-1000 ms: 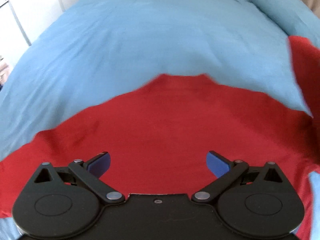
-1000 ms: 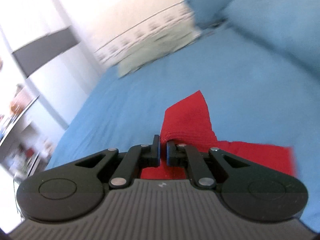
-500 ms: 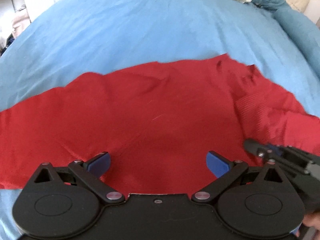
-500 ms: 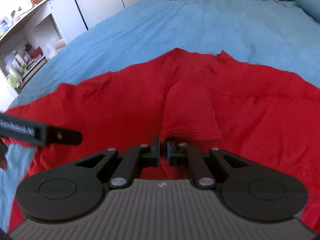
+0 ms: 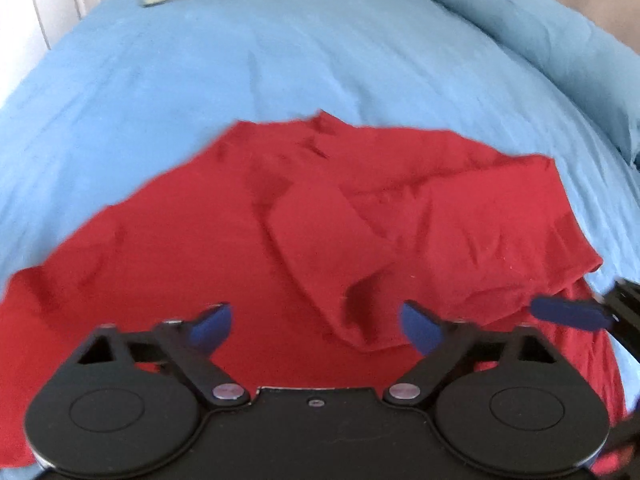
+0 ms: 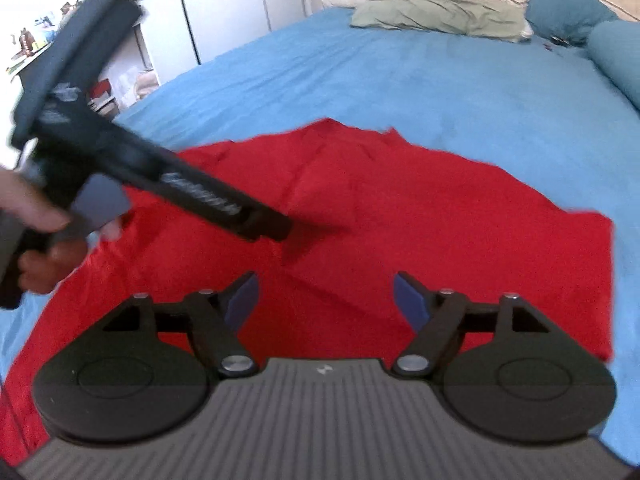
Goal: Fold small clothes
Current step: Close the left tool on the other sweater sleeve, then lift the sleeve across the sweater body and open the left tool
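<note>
1. Since half a second ago, right gripper (image 6: 324, 296) has let go of the folded flap; its jaws now stand wide apart, empty.
2. Left gripper (image 5: 316, 322) released as well, jaws spread over the cloth.
3. Red garment (image 5: 280, 240) lies on the blue bed (image 5: 280, 60), a flap turned over its middle.
4. Green pillow (image 6: 436, 16) at 12 o'clock.
</note>
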`<state>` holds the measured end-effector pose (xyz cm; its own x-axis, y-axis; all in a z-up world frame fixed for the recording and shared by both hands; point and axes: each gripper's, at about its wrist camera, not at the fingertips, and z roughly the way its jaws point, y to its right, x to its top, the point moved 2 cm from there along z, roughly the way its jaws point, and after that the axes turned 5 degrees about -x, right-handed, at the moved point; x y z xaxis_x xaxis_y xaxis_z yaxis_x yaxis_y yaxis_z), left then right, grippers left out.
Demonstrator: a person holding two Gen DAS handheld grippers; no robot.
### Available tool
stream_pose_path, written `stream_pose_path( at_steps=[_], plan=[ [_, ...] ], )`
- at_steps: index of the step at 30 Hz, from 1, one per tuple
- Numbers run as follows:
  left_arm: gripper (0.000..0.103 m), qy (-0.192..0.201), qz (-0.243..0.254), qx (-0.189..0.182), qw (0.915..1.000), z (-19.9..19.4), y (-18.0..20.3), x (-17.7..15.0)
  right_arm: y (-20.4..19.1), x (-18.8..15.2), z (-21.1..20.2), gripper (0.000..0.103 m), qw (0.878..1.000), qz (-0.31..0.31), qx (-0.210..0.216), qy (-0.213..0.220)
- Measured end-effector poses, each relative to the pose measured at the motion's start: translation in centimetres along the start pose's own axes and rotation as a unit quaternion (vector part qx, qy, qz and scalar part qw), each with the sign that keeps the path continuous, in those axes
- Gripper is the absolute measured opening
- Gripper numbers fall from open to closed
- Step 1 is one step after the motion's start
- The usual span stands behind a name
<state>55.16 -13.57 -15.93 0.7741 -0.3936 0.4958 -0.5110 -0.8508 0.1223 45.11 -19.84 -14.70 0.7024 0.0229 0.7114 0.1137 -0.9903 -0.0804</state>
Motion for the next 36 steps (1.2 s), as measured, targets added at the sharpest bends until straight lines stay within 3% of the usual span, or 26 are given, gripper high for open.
stream_pose_path(
  at_steps=[1, 3, 10, 17, 21, 26, 28, 29, 30, 36],
  plan=[
    [0.072, -0.005, -0.001, 0.002, 1.0000, 0.6, 0.1, 0.0, 0.3, -0.6, -0.1, 0.091, 1.000, 0.003, -0.003, -0.007],
    [0.049, -0.003, -0.006, 0.012, 0.9999, 1.4, -0.1, -0.3, 1.1, -1.8, 0.0, 0.091, 1.000, 0.012, -0.014, -0.019],
    [0.040, 0.036, -0.030, 0.049, 0.9977, 1.4, -1.0, -0.4, 4.1, -3.9, 0.2, 0.091, 0.996, 0.078, -0.036, -0.026],
    [0.040, 0.069, -0.140, 0.062, 0.9858, -0.2, -4.2, -1.5, 4.7, -3.9, 0.4, 0.091, 0.996, 0.082, -0.039, -0.023],
    [0.040, 0.076, -0.191, 0.017, 0.9786, -0.1, -5.7, -2.6, 5.1, -3.6, 0.7, 0.091, 0.995, 0.088, -0.039, -0.022],
    [0.040, 0.081, -0.199, 0.004, 0.9767, 0.2, -5.5, -2.0, 5.1, -3.4, 1.3, 0.091, 0.995, 0.088, -0.041, -0.022],
    [0.031, 0.085, -0.196, 0.007, 0.9769, 0.3, -5.4, -1.8, 5.1, -3.4, 1.2, 0.091, 0.995, 0.088, -0.041, -0.022],
    [0.012, 0.083, -0.190, 0.015, 0.9782, 0.4, -5.4, -1.7, 5.1, -3.4, 1.2, 0.091, 0.995, 0.088, -0.042, -0.022],
    [0.004, 0.080, -0.183, 0.023, 0.9796, 0.5, -5.3, -1.5, 5.0, -3.3, 1.3, 0.091, 0.995, 0.087, -0.044, -0.021],
    [0.004, 0.153, -0.150, 0.036, 0.9762, -2.9, -4.8, 0.5, 5.2, -3.0, 1.7, 0.094, 0.995, 0.079, -0.060, -0.018]
  ],
)
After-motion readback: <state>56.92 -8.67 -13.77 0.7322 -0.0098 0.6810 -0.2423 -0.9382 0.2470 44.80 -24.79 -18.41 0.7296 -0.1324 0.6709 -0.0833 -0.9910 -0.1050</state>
